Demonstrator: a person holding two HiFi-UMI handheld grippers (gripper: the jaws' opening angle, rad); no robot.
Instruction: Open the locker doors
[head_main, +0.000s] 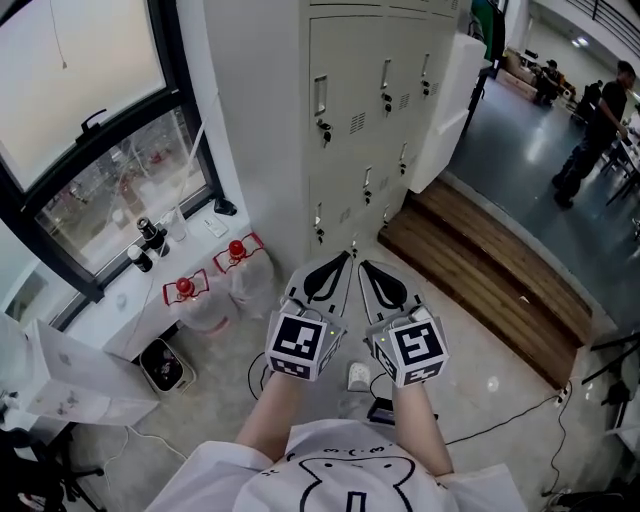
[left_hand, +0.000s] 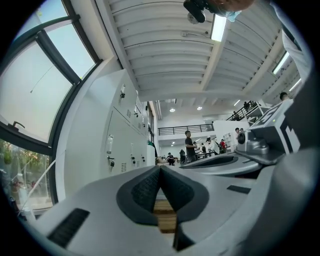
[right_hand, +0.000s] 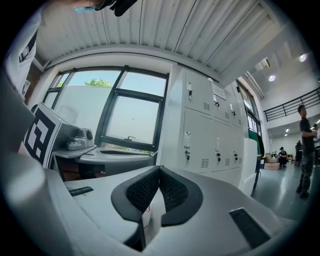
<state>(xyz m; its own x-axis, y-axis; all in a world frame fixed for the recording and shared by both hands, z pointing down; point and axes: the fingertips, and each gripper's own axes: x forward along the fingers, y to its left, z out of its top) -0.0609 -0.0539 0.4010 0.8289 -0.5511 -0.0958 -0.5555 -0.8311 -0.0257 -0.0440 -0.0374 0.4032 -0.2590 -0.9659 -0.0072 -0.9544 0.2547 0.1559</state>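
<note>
The pale grey locker cabinet stands ahead of me, with several doors in rows, all closed. Each door has a handle and a key in its lock. The cabinet also shows in the left gripper view and the right gripper view. My left gripper and right gripper are held side by side, level, pointing at the cabinet's foot, apart from it. Both are shut with nothing between the pads. The left gripper's tips meet, and so do the right gripper's.
A large window is on the left above a white ledge. Two water jugs with red caps stand on the floor beside the cabinet. A wooden platform lies to the right. People stand far right. Cables cross the floor.
</note>
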